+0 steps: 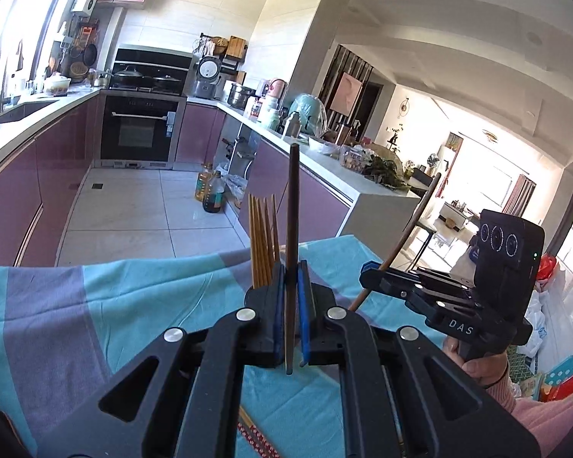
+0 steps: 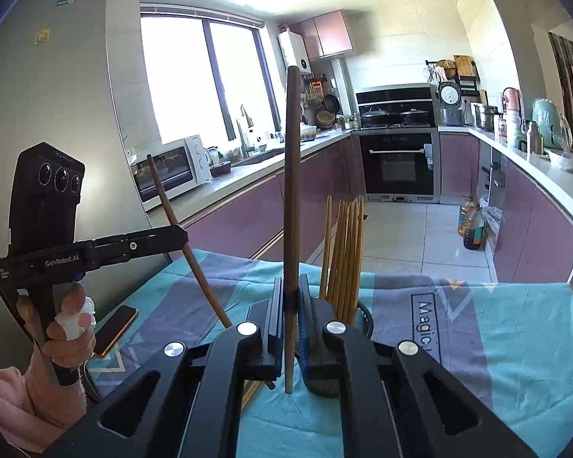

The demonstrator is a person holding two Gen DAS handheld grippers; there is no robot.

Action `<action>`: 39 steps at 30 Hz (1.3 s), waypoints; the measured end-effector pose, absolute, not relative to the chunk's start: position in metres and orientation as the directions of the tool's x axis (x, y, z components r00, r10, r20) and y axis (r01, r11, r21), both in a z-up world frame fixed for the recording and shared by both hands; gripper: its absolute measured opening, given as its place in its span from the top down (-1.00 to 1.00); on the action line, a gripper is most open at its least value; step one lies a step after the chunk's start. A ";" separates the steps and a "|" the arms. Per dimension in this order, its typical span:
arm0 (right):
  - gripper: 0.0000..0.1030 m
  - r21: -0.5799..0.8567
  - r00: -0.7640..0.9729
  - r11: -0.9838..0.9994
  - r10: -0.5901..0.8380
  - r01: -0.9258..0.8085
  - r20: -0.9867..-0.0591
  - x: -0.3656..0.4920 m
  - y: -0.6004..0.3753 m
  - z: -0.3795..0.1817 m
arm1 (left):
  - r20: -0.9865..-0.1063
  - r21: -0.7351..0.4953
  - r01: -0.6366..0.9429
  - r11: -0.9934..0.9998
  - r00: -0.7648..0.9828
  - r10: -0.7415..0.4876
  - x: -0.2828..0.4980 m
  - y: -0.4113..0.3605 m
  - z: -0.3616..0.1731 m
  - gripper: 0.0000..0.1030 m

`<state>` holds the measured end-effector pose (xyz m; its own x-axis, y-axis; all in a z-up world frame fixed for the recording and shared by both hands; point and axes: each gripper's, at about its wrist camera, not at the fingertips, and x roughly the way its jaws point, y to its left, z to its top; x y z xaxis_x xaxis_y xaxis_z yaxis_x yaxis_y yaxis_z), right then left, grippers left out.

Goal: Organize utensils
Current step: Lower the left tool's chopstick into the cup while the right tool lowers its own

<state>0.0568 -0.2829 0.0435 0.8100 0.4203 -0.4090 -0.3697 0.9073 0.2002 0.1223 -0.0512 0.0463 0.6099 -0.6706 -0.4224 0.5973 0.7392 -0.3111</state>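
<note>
My left gripper [image 1: 291, 271] is shut on a dark brown chopstick [image 1: 293, 210] that stands nearly upright between its blue pads. Just behind it, several light wooden chopsticks [image 1: 261, 240] stand bunched together. At the right of the left wrist view, my right gripper [image 1: 366, 269] is shut on a second brown chopstick [image 1: 405, 236], tilted. In the right wrist view that right gripper [image 2: 291, 280] pinches its chopstick [image 2: 292, 191] upright beside the bunch [image 2: 343, 255], which stands in a black mesh holder [image 2: 365, 318]. The left gripper [image 2: 183, 234] holds its slanted chopstick [image 2: 172, 210].
A teal and purple cloth [image 1: 133, 305] covers the table. A phone [image 2: 114, 330] lies near its left edge by the grey fridge [image 2: 57, 114]. Red-patterned chopsticks [image 1: 256, 439] lie on the cloth under the left gripper. Beyond are kitchen counters and oil bottles [image 1: 212, 191] on the floor.
</note>
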 end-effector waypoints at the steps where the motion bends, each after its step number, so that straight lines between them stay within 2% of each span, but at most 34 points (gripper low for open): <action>1: 0.89 0.198 0.812 0.908 0.419 -0.370 -0.406 0.057 -0.283 0.045 | -0.417 -0.310 0.601 0.737 0.611 -0.673 0.122 -0.053 0.048 0.86; 10: 0.89 0.187 0.831 0.911 0.412 -0.368 -0.374 0.063 -0.289 0.061 | -0.365 -0.289 0.617 0.732 0.636 -0.680 0.124 -0.062 0.073 0.86; 16: 0.89 0.187 0.839 0.914 0.405 -0.360 -0.362 0.069 -0.292 0.064 | -0.364 -0.276 0.609 0.743 0.649 -0.668 0.130 -0.070 0.082 0.86; 22: 0.89 0.186 0.848 0.923 0.383 -0.337 -0.366 0.080 -0.293 0.062 | -0.384 -0.271 0.596 0.756 0.654 -0.652 0.140 -0.076 0.079 0.86; 39: 0.89 0.191 0.806 0.936 0.353 -0.297 -0.475 0.110 -0.288 0.029 | -0.516 -0.157 0.588 0.794 0.636 -0.573 0.151 -0.105 0.059 0.86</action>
